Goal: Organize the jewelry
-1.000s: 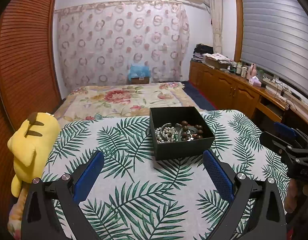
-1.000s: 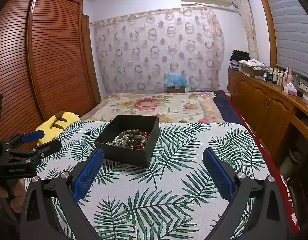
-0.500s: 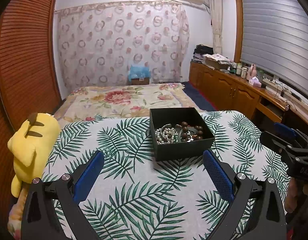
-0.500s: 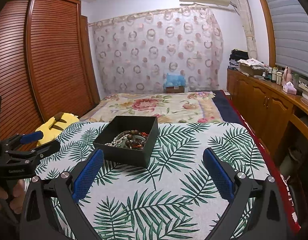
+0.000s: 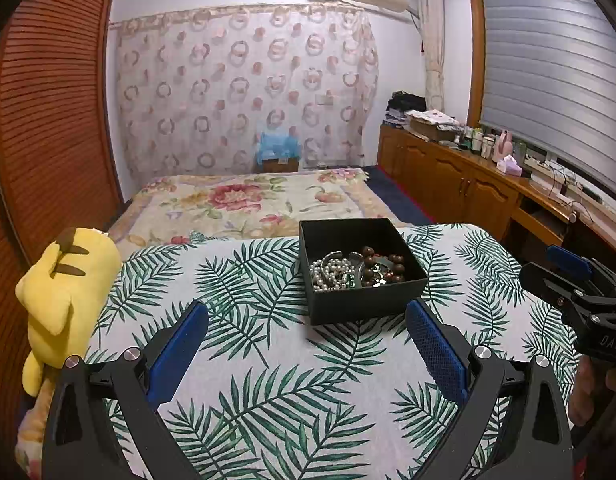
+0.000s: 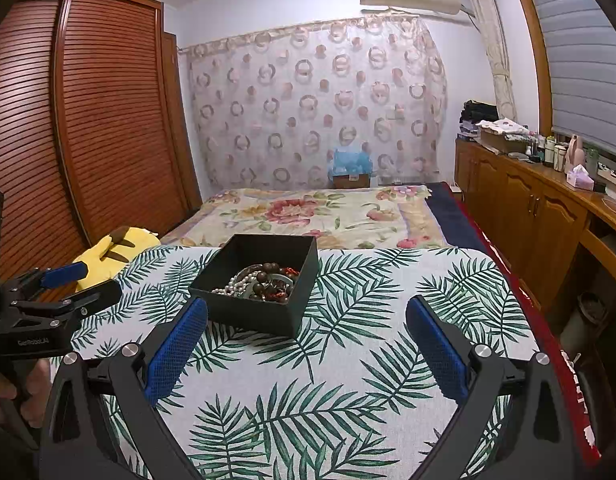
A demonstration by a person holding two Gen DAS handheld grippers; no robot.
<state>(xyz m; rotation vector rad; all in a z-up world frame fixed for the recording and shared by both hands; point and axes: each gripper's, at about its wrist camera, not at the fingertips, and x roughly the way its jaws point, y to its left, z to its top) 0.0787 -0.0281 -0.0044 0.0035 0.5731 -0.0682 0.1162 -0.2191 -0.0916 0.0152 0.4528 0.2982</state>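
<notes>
An open black box point(image 5: 363, 307) stands on the leaf-print table point(image 5: 268, 360). It holds a pearl string point(image 5: 329, 274), a dark brown bead bracelet point(image 5: 377, 266) and other tangled jewelry. The box also shows in the right wrist view point(image 6: 252, 312) with the beads point(image 6: 268, 284) inside. My left gripper point(image 5: 306, 320) is open and empty, just short of the box. My right gripper point(image 6: 306, 320) is open and empty, with the box ahead to its left. Each gripper shows at the side of the other's view, the right point(image 5: 567, 276) and the left point(image 6: 80, 284).
A yellow plush toy point(image 5: 64, 300) lies at the table's left edge. Behind the table is a bed with a floral cover point(image 5: 248, 200). A wooden wardrobe point(image 6: 68, 140) stands on the left. Cabinets point(image 6: 539, 216) with bottles line the right wall.
Both views have shifted only slightly. The box sits a touch lower in the right wrist view. Both grippers stay open.
</notes>
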